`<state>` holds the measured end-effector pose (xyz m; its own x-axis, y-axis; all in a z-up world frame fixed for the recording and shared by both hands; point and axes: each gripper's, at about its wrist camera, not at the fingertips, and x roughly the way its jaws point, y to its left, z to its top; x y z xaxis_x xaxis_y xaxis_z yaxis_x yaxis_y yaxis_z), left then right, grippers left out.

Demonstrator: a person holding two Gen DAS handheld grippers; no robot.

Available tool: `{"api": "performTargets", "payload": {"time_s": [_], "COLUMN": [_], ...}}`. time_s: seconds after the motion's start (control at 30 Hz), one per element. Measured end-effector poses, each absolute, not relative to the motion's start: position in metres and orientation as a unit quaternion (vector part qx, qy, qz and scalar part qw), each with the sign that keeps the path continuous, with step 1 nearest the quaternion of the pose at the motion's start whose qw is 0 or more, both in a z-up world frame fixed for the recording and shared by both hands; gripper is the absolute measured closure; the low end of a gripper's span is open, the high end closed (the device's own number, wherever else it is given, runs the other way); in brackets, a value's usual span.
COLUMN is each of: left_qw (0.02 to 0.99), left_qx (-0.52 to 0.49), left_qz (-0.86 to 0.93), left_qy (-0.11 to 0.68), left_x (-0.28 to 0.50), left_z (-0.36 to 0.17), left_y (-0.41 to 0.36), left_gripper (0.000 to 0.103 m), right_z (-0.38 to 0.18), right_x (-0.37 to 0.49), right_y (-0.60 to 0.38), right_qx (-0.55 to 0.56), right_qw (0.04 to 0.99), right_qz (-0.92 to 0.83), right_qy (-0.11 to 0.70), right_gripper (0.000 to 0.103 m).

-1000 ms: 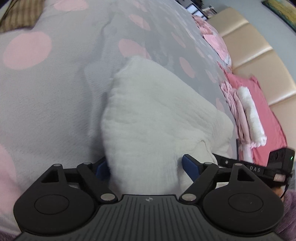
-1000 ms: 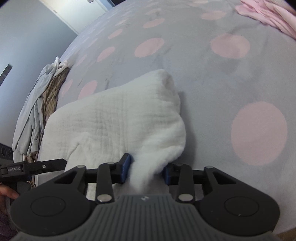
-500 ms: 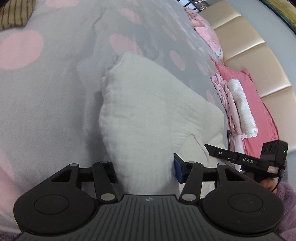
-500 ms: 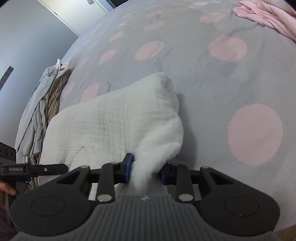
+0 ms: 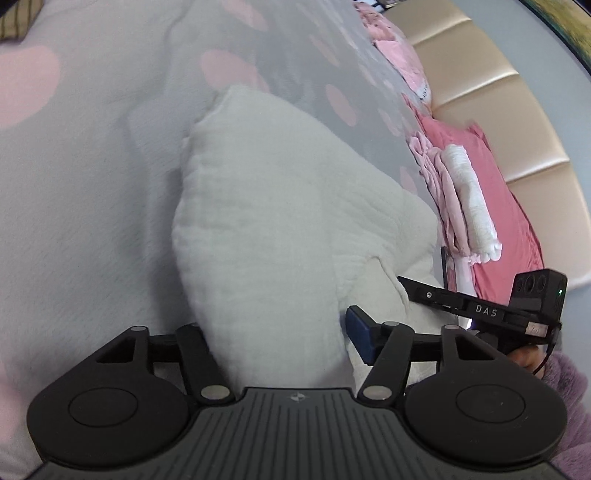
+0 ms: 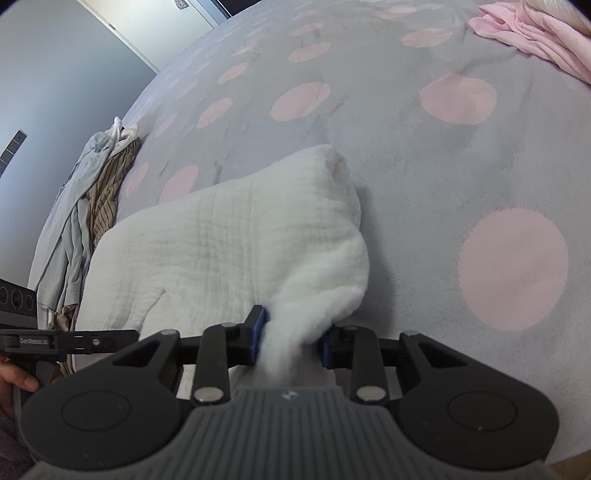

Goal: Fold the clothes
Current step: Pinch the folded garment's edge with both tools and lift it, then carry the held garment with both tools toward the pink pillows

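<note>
Spotted bedspread (image 6: 424,155) bears white garment (image 6: 229,240), both tools pinching it.

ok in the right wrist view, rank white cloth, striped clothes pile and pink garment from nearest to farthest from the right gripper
1. white cloth: pinched in the right gripper.
2. striped clothes pile: left, at the bed's edge.
3. pink garment: top right, far across the bed.

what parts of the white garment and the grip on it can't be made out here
- Left wrist view: the left hand-held gripper has one fingertip hidden behind the white crinkled cotton garment, so its grip is unclear.
- Right wrist view: the garment's pinched edge in the right hand-held gripper disappears behind the gripper body.
- Both views: the garment's underside against the grey pink-dotted bedspread is hidden.
</note>
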<state>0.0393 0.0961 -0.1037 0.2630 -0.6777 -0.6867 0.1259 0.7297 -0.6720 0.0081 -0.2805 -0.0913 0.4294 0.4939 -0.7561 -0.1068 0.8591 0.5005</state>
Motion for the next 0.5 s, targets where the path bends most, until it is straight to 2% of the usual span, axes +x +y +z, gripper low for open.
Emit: {"api": "performTargets", "payload": {"time_s": [0.07, 0.2, 0.5], "left_qw": [0.758, 0.769, 0.776], "left_qx": [-0.253, -0.246, -0.264], "left_qz": [-0.27, -0.277, -0.304], "left_qy": [0.537, 0.52, 0.485], "left_x": [0.039, 0.035, 0.038], "left_z": [-0.101, -0.091, -0.063], "left_y": [0.096, 0.096, 0.092], "left_gripper": [0.066, 0.07, 0.071], "right_z": [-0.089, -0.078, -0.042], "right_x": [0.007, 0.004, 0.003], "right_y": [-0.284, -0.288, -0.307], "right_qx": [0.205, 0.218, 0.249], "right_qw": [0.823, 0.828, 0.836], "right_qz": [0.183, 0.189, 0.213], "right_qy": [0.498, 0.48, 0.441], "right_gripper": [0.076, 0.078, 0.079]}}
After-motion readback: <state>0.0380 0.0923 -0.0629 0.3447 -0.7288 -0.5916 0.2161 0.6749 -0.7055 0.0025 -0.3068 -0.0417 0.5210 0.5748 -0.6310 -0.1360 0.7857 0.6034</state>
